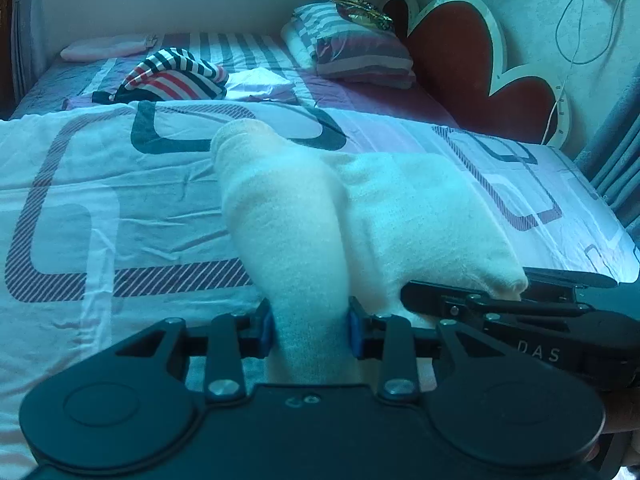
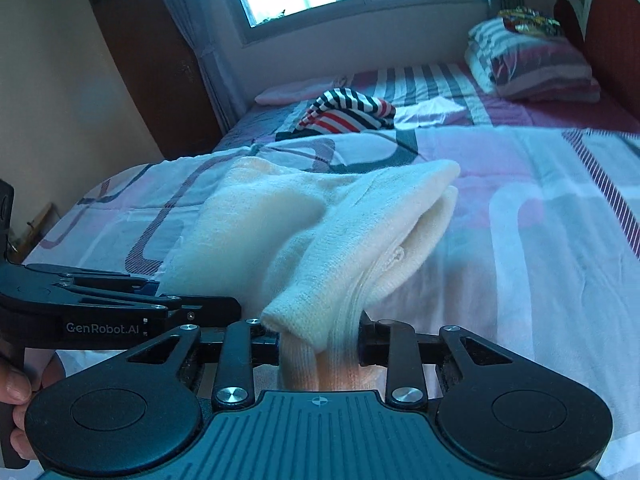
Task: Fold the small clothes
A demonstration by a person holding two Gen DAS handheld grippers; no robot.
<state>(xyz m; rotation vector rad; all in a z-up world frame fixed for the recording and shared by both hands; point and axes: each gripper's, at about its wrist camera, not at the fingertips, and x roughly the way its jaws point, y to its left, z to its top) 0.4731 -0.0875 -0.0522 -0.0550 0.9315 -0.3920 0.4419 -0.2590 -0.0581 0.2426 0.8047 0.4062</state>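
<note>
A cream knitted garment [image 1: 360, 216] lies bunched on the patterned bedsheet [image 1: 100, 208]. My left gripper [image 1: 311, 332] is shut on one end of it, with cloth pinched between the blue pads. My right gripper [image 2: 320, 338] is shut on the other end of the garment [image 2: 360, 224]. The two grippers sit side by side, close together. The right gripper shows at the right of the left wrist view [image 1: 500, 312]. The left gripper shows at the left of the right wrist view [image 2: 120, 308].
A striped red, white and black garment [image 1: 176, 76] and a white cloth [image 1: 260, 82] lie further up the bed. A pink folded item [image 1: 104, 48] lies near the far edge. Striped pillows [image 1: 352, 48] rest against a red headboard [image 1: 472, 76]. A dark wardrobe [image 2: 152, 60] stands left.
</note>
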